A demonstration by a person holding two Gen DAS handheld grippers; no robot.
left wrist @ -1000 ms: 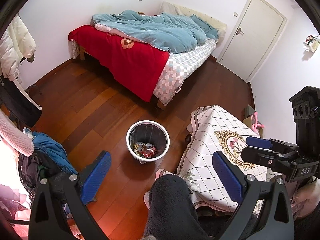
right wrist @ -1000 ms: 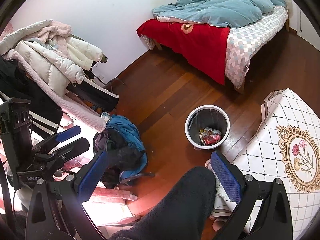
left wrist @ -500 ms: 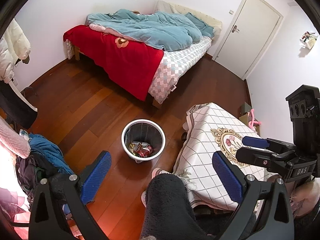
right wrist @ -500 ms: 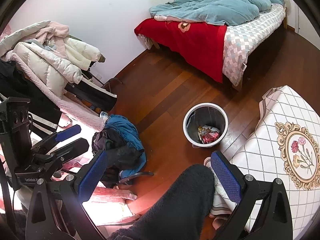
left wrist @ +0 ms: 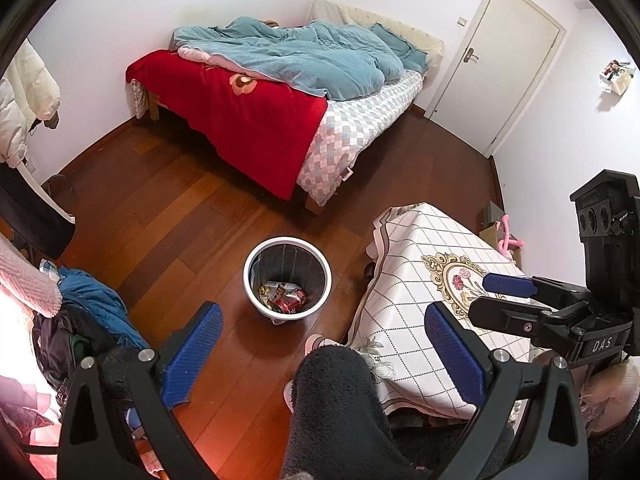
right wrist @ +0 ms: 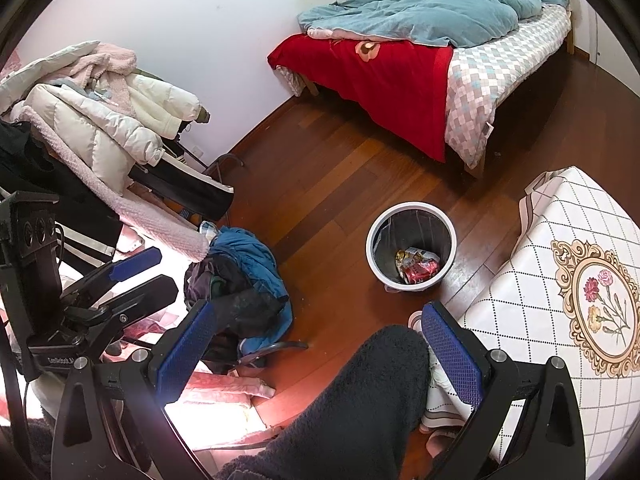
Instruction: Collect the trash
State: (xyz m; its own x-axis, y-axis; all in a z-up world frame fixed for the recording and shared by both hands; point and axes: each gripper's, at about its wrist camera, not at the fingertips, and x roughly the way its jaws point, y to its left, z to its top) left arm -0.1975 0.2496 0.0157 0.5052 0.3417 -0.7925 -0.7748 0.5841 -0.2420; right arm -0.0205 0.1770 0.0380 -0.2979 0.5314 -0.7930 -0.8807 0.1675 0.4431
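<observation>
Wooden floor (left wrist: 168, 216), bin (left wrist: 287, 280) holding trash (left wrist: 286, 300), bed (left wrist: 280, 92)

We saw the room evenly and brightly lit, colours clear and focus sharp across the middle; a blown-out pinkish-white glare washed out the lower left of both views, tinting the wooden floor (left wrist: 168, 216) orange there; fisheye bending curved the walls and door (left wrist: 508, 60) towards the edges; black vignette filled the corners; shadows lay soft under the bed (right wrist: 420, 64).
</observation>
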